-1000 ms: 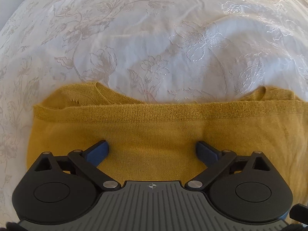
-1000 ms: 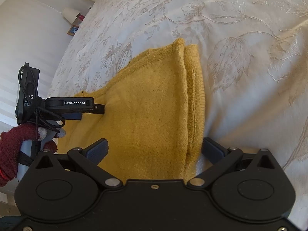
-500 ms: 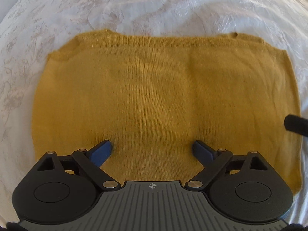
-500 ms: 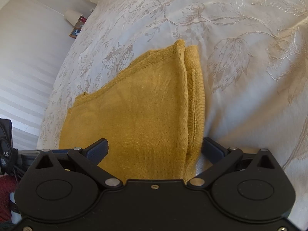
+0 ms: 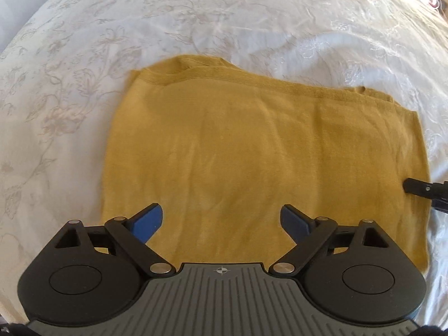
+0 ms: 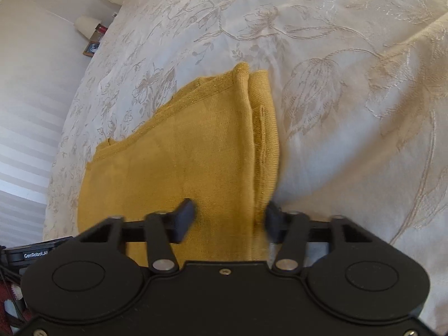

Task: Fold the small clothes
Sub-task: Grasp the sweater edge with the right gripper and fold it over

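Left wrist view looks steeply down on the mustard knit garment (image 5: 252, 162), folded into a rough rectangle and lying flat on the white flower-embroidered bedspread (image 5: 224, 16); the left gripper (image 5: 221, 221) hangs above it with its blue fingers (image 5: 147, 219) spread wide and nothing between them — its jaws easing narrower. Right wrist view shows the right gripper (image 6: 228, 218) low at the garment's near right edge; its jaws are closing with the layered edge between them — whether the pads already press the cloth I cannot tell; a lamp (image 6: 86, 25) stands by the wall.
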A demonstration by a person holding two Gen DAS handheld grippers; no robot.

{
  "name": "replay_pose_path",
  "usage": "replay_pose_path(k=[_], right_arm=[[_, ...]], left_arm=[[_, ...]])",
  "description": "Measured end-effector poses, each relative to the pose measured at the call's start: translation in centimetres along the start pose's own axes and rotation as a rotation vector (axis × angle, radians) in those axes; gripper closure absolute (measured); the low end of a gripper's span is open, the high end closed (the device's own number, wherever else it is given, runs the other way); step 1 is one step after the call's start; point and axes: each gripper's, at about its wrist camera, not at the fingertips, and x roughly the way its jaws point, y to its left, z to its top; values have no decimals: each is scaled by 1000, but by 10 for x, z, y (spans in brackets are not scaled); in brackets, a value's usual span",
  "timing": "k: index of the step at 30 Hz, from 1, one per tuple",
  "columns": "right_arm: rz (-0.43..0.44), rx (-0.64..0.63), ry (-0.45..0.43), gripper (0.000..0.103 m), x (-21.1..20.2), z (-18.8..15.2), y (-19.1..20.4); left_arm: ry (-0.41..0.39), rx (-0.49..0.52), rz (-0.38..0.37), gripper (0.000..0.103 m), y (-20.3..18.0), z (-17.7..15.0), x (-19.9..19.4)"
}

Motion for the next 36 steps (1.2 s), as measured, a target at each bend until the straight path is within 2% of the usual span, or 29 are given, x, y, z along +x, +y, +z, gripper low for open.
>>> replay_pose_path(k=[1, 2, 9, 17, 26, 31, 36], right_arm=[[1, 7, -5, 66, -2, -1, 1], [-9, 0, -12, 77, -3, -1, 4], [-85, -72, -70, 80, -19, -3, 62], [-67, -97, -99, 81, -14, -3, 142], [-10, -146, -64, 82, 41, -24, 227], [-29, -184, -18, 82, 89, -38, 262], [-92, -231, 30, 82, 130, -50, 285]], left_arm=[[-5, 1, 7, 11, 5, -4, -4], [-11, 5, 13, 11, 11, -6, -7], [-62, 20, 13, 11, 49, -15, -17], [-80, -6, -56, 11, 92, -11, -16], [-87, -12, -80, 11, 152, -10, -12], [-73, -12, -66, 11, 185, -11, -6], [-60, -22, -58, 11, 210, -13, -1]])
